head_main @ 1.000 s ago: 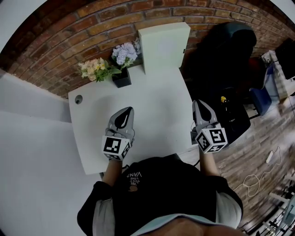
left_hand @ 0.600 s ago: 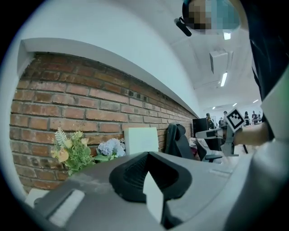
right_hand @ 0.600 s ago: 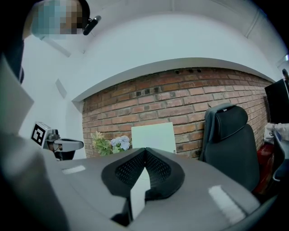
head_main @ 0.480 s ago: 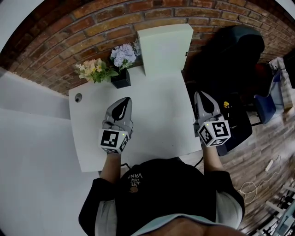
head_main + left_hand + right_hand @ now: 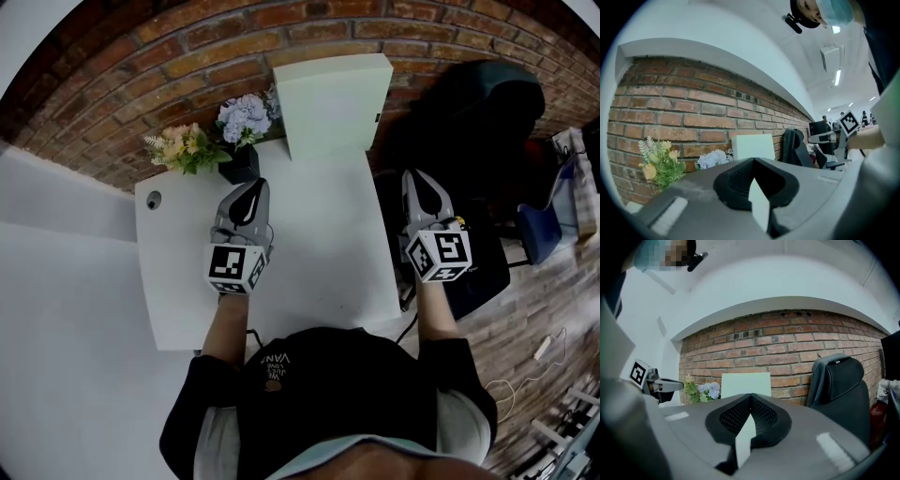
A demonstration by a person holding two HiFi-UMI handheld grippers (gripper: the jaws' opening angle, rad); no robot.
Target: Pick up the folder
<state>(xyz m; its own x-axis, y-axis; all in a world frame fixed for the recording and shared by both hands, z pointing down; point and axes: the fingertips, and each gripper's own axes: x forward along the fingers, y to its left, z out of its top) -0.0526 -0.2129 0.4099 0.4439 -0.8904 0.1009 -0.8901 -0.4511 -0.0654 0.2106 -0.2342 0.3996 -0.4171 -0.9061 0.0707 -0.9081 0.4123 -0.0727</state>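
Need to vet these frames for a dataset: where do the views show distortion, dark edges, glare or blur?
Head view: fisheye bows the brick wall into an arc, corners black, light even. Left gripper view: the left gripper near the lens looks soft, ceiling lights glare at upper right. Right gripper view: round dark vignette, wall bowed again, folder reasonably sharp.

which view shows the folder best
The head view: the whole pale folder shows, standing upright against the brick wall at the back edge of the table. Both gripper views show only its upper part, small, with the lower part hidden.
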